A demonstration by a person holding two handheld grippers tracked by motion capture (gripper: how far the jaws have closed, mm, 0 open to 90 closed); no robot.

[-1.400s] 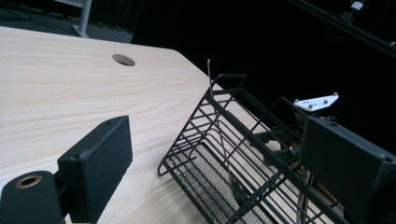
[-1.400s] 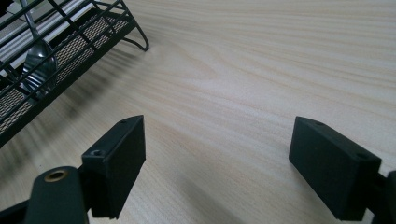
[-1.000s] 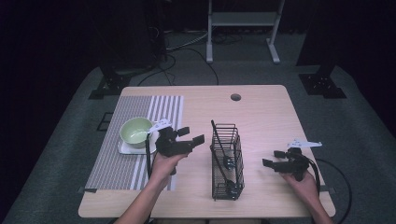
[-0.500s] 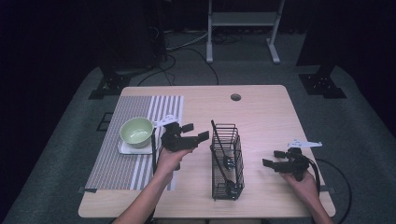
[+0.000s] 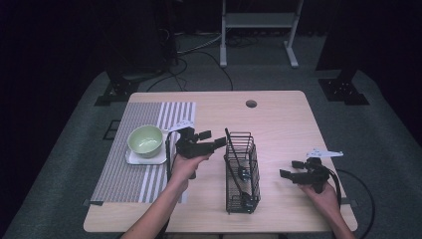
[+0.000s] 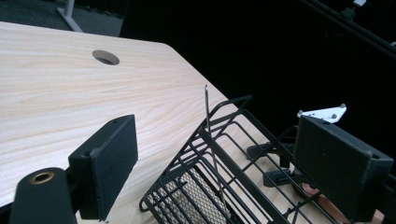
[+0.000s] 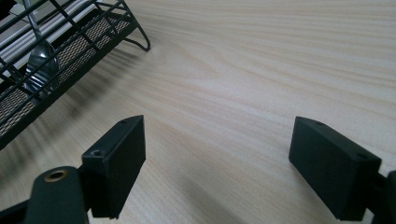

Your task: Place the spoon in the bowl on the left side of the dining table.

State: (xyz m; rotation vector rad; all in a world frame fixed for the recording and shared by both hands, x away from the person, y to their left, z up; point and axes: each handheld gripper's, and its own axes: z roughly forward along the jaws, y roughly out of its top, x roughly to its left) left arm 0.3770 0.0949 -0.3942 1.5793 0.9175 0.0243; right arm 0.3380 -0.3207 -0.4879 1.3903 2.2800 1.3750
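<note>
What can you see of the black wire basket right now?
The wire basket is a long, narrow rack of black wire with a fine mesh floor, standing upright on the light wooden table between the two grippers. A thin metal utensil handle pokes up above its far rim, and a spoon lies inside. The left gripper, jaws open, hovers close beside it without touching.

Your left gripper (image 5: 212,139) is raised above the bench, carried by your left hand (image 5: 188,163) with the forearm reaching in from the bottom edge and angling up and to the right. Its jaws stand wide apart with nothing between them and point to the right. Your right gripper (image 5: 291,168) sits low near the right side, held by your right hand (image 5: 321,191). Its jaws point left, also spread wide and empty.
</note>
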